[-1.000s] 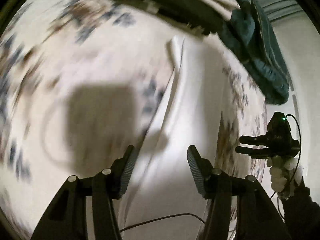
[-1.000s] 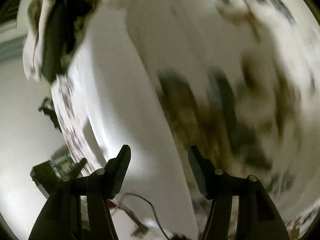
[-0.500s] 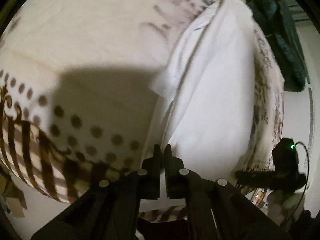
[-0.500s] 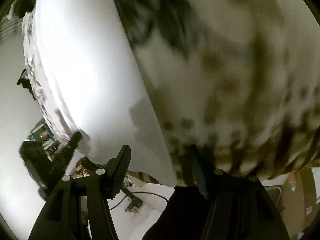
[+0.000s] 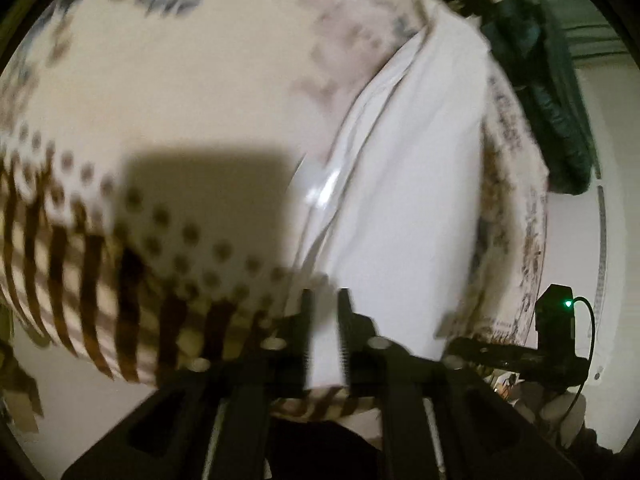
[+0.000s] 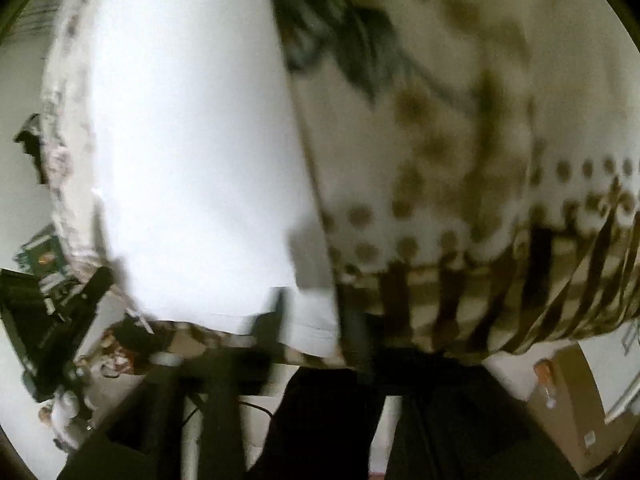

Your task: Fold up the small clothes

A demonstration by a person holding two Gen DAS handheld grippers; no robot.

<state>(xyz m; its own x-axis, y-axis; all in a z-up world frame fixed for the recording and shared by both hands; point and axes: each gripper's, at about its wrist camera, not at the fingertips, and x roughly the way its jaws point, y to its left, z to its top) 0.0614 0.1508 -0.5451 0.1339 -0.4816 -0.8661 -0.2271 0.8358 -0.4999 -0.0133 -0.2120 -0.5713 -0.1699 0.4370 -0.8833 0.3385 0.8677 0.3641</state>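
Observation:
A white garment (image 5: 408, 184) lies flat on a patterned tablecloth (image 5: 200, 100); it also shows in the right wrist view (image 6: 192, 152). My left gripper (image 5: 324, 320) is shut on the garment's near hem at the table's front edge. My right gripper (image 6: 312, 320) is closed around the near corner of the same hem, with white cloth between its fingers. The right gripper appears in the left wrist view (image 5: 552, 340) at the far right. Both views are motion-blurred.
The cloth has brown dots and stripes along its front edge (image 6: 520, 272). A dark green garment (image 5: 552, 92) lies at the back right beside a pale folded pile. A cardboard box (image 6: 572, 408) stands on the floor at right.
Both grippers came down to the garment's near hem. The left shut on it half a second ago; the right has now closed on its corner.

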